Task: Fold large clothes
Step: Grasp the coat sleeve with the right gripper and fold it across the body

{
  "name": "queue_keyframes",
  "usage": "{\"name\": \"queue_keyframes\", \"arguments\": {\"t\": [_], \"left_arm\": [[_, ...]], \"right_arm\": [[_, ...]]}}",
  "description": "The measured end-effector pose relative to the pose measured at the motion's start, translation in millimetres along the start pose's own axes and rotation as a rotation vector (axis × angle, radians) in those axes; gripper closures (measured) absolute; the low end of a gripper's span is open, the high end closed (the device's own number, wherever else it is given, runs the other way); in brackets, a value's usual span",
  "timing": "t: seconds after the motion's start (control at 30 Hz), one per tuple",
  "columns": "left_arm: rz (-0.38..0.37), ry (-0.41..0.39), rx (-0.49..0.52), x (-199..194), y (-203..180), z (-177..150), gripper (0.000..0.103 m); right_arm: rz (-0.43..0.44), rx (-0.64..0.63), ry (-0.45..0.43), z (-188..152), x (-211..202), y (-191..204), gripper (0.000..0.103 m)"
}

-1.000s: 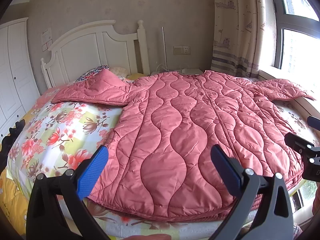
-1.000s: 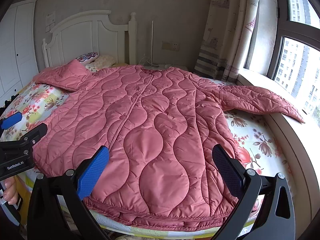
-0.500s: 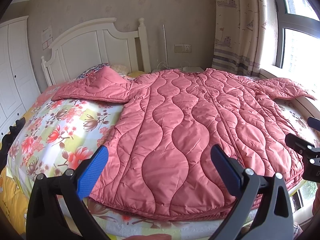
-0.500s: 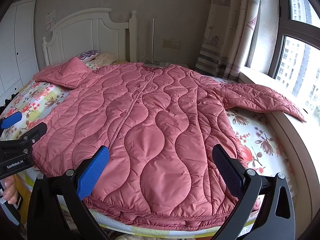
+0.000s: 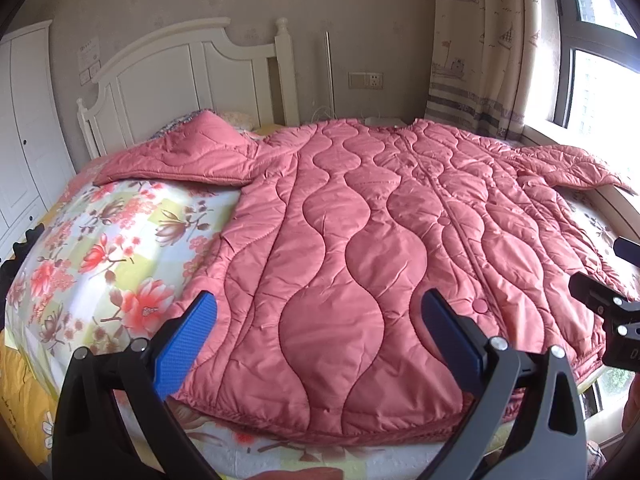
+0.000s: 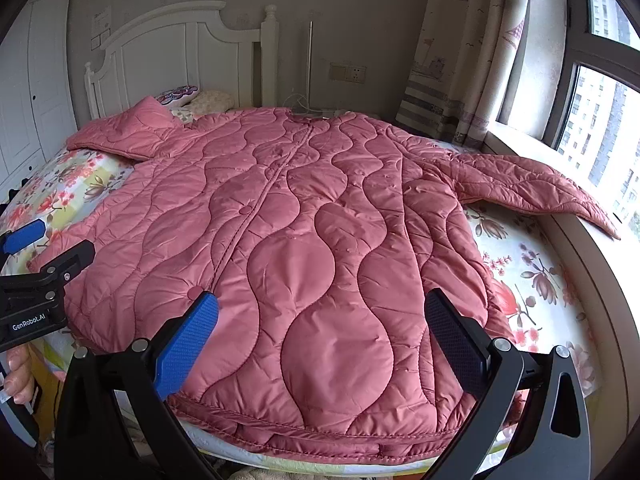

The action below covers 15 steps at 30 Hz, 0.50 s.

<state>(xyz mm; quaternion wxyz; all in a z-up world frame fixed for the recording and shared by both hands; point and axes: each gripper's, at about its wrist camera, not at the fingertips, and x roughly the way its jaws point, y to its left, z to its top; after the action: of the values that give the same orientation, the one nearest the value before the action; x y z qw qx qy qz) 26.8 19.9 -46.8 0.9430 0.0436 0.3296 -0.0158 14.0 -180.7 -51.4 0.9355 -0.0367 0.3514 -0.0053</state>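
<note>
Surveying the garment before the first fold, by the look of it; no fold yet made.

Item: quilted pink coat (image 5: 360,248), large, wave-stitched, snap placket down the middle. Lies spread flat, front up, filling the centre of both views; hem along the lower edge of the frame at the foot of the bed (image 5: 120,248), collar toward the upper centre by the white headboard (image 5: 192,76).

Sleeves: left sleeve (image 5: 180,160) stretched to the upper left of the left wrist view, over the floral sheet; right sleeve (image 6: 532,184) stretched to the right of the right wrist view, its cuff reaching the window ledge (image 6: 600,248).

Left claw (image 5: 320,320): jaws spread wide, holding nothing, hovering over the hem's left part.

Right claw (image 6: 322,316): jaws likewise spread wide, empty, hovering over the hem right of the placket.

Step in hand (judged): approach, picking grasp points.

Next move calls for (judged): each claw to travel out to its own sleeve, pinch the cuff or shoulder edge, and lay the sleeve inward across the body. Padding is thick; a deep bite seems advisable.
</note>
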Motion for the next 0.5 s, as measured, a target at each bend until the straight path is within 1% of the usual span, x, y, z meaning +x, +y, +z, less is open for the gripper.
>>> {"name": "queue_keyframes", "arguments": {"t": [0.1, 0.17, 0.23, 0.27, 0.3, 0.33, 0.4, 0.47, 0.5], "left_arm": [[-0.006, 0.068, -0.001, 33, 1, 9, 0.002], [-0.008, 0.129, 0.007, 61, 2, 20, 0.002], [-0.013, 0.193, 0.026, 91, 3, 37, 0.002], [-0.004, 0.224, 0.048, 112, 3, 51, 0.002], [0.005, 0.235, 0.065, 126, 3, 62, 0.002], [0.022, 0.236, 0.084, 141, 3, 74, 0.002], [0.081, 0.199, 0.13, 174, 7, 101, 0.002], [0.083, 0.164, 0.166, 201, 10, 116, 0.002], [0.068, 0.166, 0.177, 214, 12, 122, 0.002]], "right_arm": [[0.0, -0.021, 0.06, 4, 23, 0, 0.004], [0.01, -0.018, 0.109, 10, 40, -5, 0.004], [0.019, 0.008, 0.157, 20, 56, -17, 0.004], [0.018, 0.029, 0.166, 25, 62, -26, 0.004], [0.004, 0.057, 0.168, 31, 67, -36, 0.004], [-0.013, 0.091, 0.166, 37, 71, -48, 0.004], [-0.028, 0.173, 0.162, 47, 76, -73, 0.004], [-0.035, 0.258, 0.165, 53, 84, -103, 0.004], [-0.047, 0.298, 0.171, 55, 89, -119, 0.004]]}}
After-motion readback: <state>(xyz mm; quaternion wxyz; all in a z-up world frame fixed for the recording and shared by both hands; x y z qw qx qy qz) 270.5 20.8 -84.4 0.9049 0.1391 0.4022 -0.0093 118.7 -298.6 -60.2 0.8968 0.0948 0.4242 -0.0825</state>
